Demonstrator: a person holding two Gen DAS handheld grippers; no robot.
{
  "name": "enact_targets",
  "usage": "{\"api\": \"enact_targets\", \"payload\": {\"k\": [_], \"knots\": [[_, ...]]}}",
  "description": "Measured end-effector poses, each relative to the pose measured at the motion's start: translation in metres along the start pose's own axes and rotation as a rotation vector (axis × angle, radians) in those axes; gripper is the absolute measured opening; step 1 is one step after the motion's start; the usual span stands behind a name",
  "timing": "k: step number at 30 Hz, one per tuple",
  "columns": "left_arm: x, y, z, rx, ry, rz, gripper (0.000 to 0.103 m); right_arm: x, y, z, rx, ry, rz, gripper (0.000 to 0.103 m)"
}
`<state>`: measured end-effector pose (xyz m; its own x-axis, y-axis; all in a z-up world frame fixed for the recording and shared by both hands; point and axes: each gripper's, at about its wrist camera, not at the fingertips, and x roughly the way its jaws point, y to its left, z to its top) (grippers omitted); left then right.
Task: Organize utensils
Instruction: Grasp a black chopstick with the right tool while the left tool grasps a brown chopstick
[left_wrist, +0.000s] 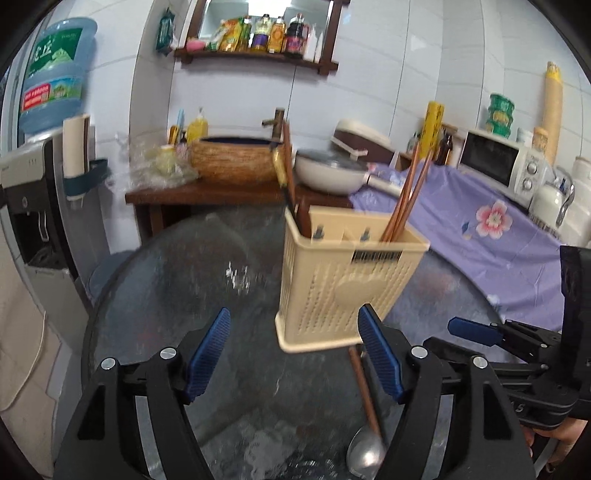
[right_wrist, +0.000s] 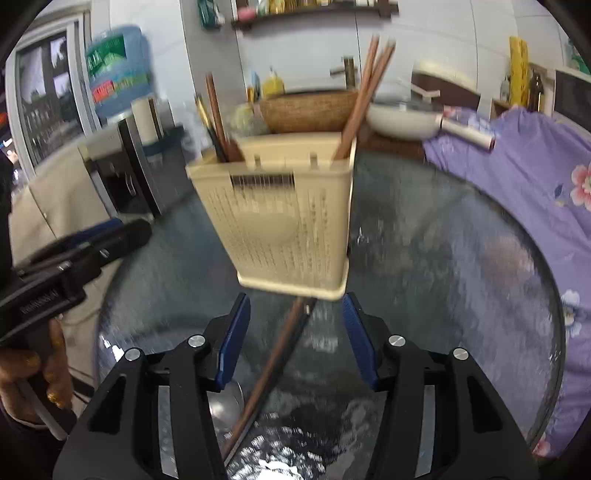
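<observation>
Lying between the spread left gripper (left_wrist: 295, 354) fingers: a spoon (left_wrist: 364, 417).

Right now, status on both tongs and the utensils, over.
Left tongs open, empty. Right tongs open, empty. Spoon loose on glass table before caddy; chopsticks already in. Nothing blocking.

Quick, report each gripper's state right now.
Left gripper: open, holding nothing.
Right gripper: open, holding nothing; a wooden-handled spoon lies on the table below it.
</observation>
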<state>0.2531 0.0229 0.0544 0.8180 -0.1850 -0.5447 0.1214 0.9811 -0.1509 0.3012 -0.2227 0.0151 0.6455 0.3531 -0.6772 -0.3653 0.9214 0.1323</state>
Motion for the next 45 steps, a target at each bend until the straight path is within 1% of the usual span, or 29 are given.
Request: {"api": "enact_targets", "payload": {"k": [3,4,6,7,12,14,18,21,23,24,25,26,27,28,29,33,39,43,45], "knots": [[0.013,0.005,-0.017,-0.009,0.061,0.001,0.070,0.026,-0.001,-0.020,0.024,0.097,0.011,0.043],[0.017,0.007,-0.023,-0.014,0.079,0.005,0.070,0.032,0.000,-0.025,0.027,0.120,0.011,0.039],[0.022,0.010,-0.033,-0.020,0.105,0.007,0.070,0.042,0.002,-0.033,0.021,0.149,0.012,0.038],[0.023,0.012,-0.036,-0.024,0.114,0.005,0.070,0.047,0.003,-0.036,0.018,0.166,0.009,0.035],[0.026,0.017,-0.044,-0.030,0.135,0.005,0.070,0.065,0.004,-0.048,0.028,0.226,-0.012,0.027],[0.027,0.017,-0.047,-0.027,0.140,0.004,0.070,0.067,0.003,-0.049,0.036,0.225,-0.008,0.026],[0.029,0.015,-0.049,-0.030,0.147,-0.004,0.070,0.069,0.007,-0.046,0.031,0.234,-0.031,0.026],[0.031,0.012,-0.049,-0.029,0.153,-0.009,0.070,0.075,0.011,-0.038,0.043,0.252,-0.018,0.025],[0.032,0.010,-0.050,-0.027,0.154,-0.009,0.070,0.075,0.016,-0.036,0.007,0.252,-0.060,0.025],[0.032,0.009,-0.050,-0.026,0.155,-0.009,0.070,0.076,0.017,-0.036,-0.001,0.258,-0.063,0.022],[0.032,0.008,-0.050,-0.024,0.156,-0.010,0.070,0.077,0.016,-0.037,-0.004,0.262,-0.053,0.021],[0.032,0.008,-0.050,-0.022,0.157,-0.009,0.070,0.077,0.014,-0.039,-0.006,0.277,-0.054,0.020],[0.032,0.008,-0.050,-0.019,0.158,-0.009,0.070,0.075,0.012,-0.040,-0.016,0.270,-0.061,0.016],[0.032,0.007,-0.049,-0.016,0.161,-0.010,0.070,0.073,0.009,-0.041,-0.025,0.271,-0.074,0.016],[0.033,0.006,-0.049,-0.015,0.164,-0.012,0.070,0.071,0.005,-0.043,-0.023,0.272,-0.075,0.016],[0.039,-0.001,-0.048,0.006,0.189,-0.031,0.070,0.058,-0.022,-0.050,0.017,0.282,-0.032,0.016],[0.063,-0.028,-0.046,0.051,0.274,-0.095,0.068,0.050,-0.048,-0.054,0.069,0.281,-0.012,0.016],[0.078,-0.047,-0.045,0.111,0.308,-0.096,0.068,0.050,-0.060,-0.052,0.116,0.285,-0.014,0.016],[0.086,-0.054,-0.044,0.125,0.326,-0.097,0.067,0.050,-0.064,-0.051,0.128,0.284,-0.020,0.016]]}}
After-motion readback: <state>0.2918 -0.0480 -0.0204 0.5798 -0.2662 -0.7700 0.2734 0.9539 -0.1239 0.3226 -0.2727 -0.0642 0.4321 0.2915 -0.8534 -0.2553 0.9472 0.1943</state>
